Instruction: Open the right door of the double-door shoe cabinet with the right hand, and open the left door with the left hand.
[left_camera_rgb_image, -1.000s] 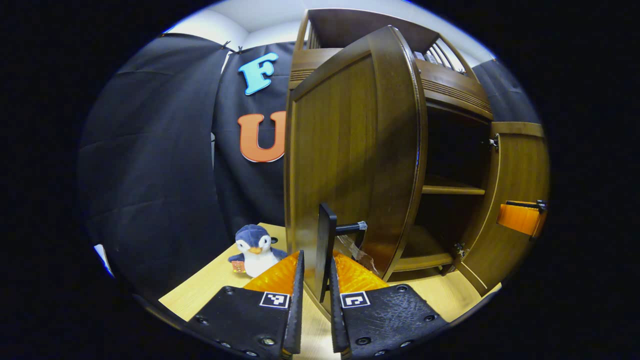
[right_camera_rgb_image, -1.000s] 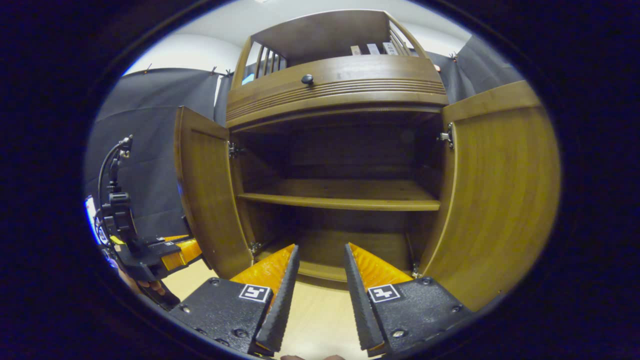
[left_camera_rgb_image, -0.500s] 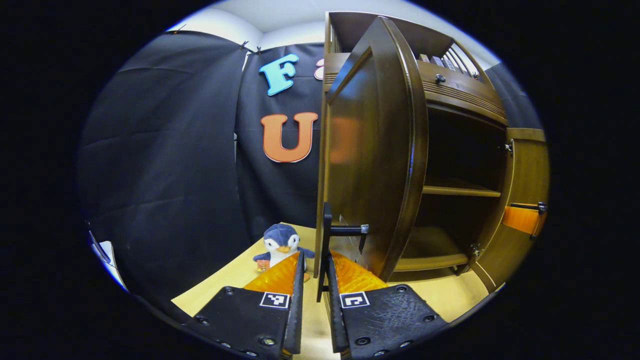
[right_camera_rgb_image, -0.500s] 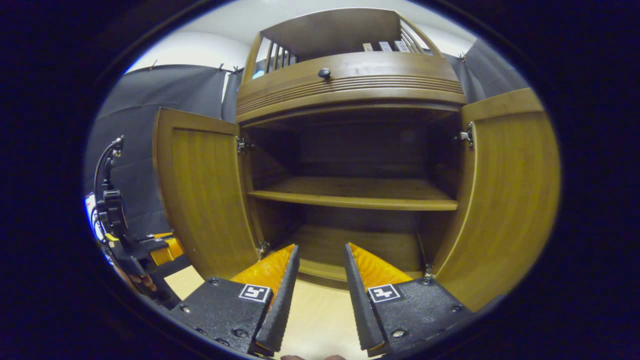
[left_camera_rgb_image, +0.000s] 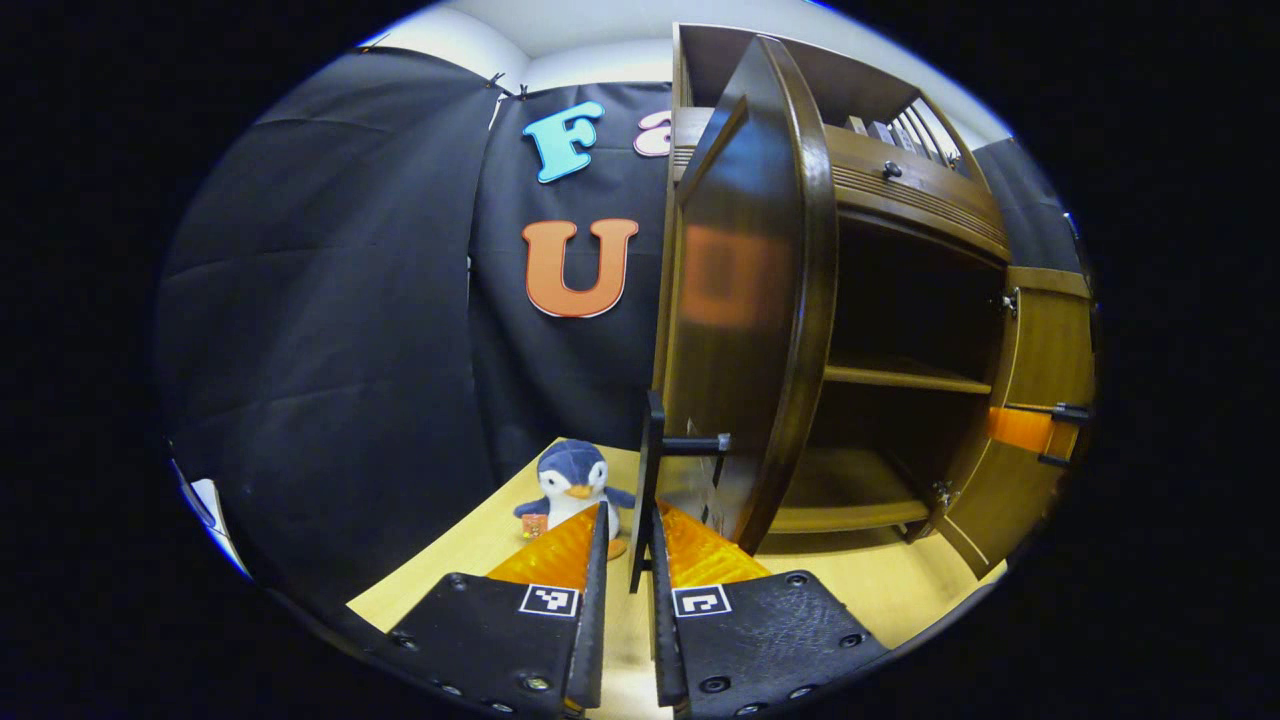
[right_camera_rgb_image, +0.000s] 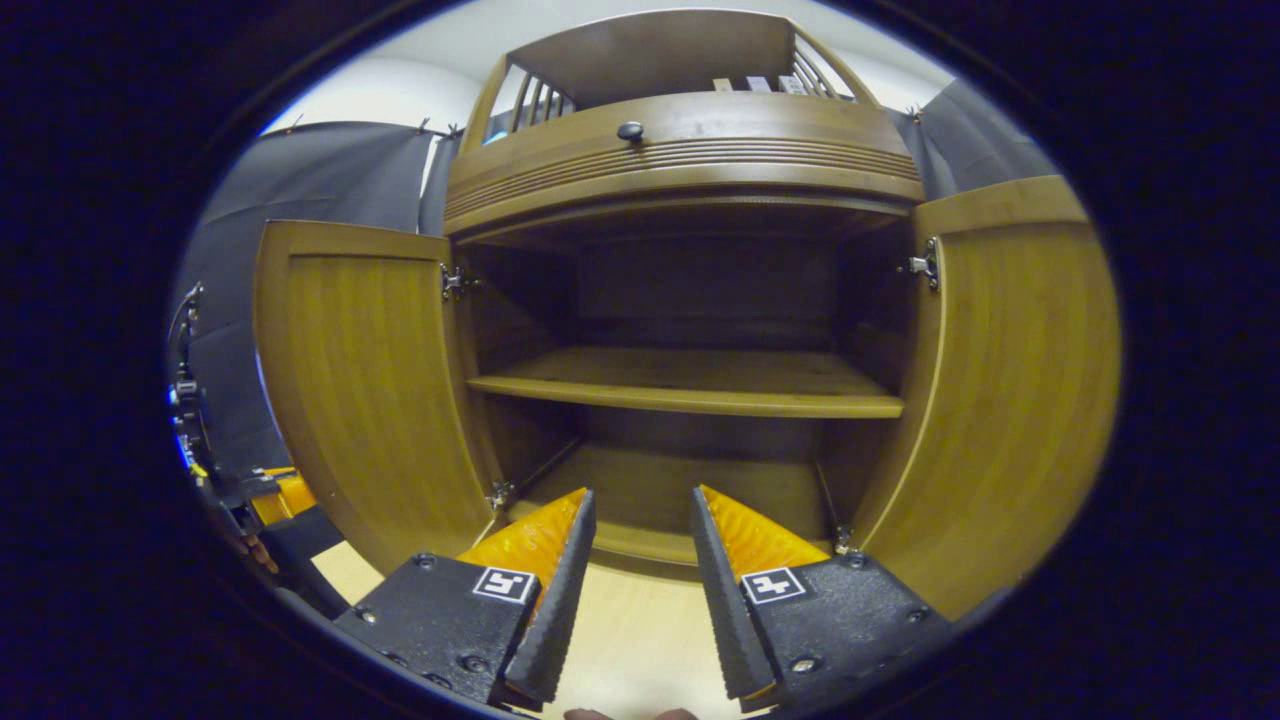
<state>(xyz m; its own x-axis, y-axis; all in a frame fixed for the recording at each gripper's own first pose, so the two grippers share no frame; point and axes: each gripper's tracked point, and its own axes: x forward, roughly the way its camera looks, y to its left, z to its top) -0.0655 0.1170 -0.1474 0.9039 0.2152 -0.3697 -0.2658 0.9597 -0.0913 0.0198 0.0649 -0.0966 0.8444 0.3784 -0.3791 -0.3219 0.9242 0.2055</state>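
A staged recording booth is shown rather than a lived-in home; black cloth (left_camera_rgb_image: 330, 300) is hung as walls on every side, pinned below a pale ceiling; a single wooden shoe cabinet (right_camera_rgb_image: 690, 180) is set on a light wooden table (left_camera_rgb_image: 880, 590); a plush penguin (left_camera_rgb_image: 572, 485) is placed beside it as a prop.

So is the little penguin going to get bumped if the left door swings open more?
Probably not. The penguin sits on the tabletop behind the left door, apart from it. The left gripper is shut on the door handle, with nothing visible touching the door's outer face.
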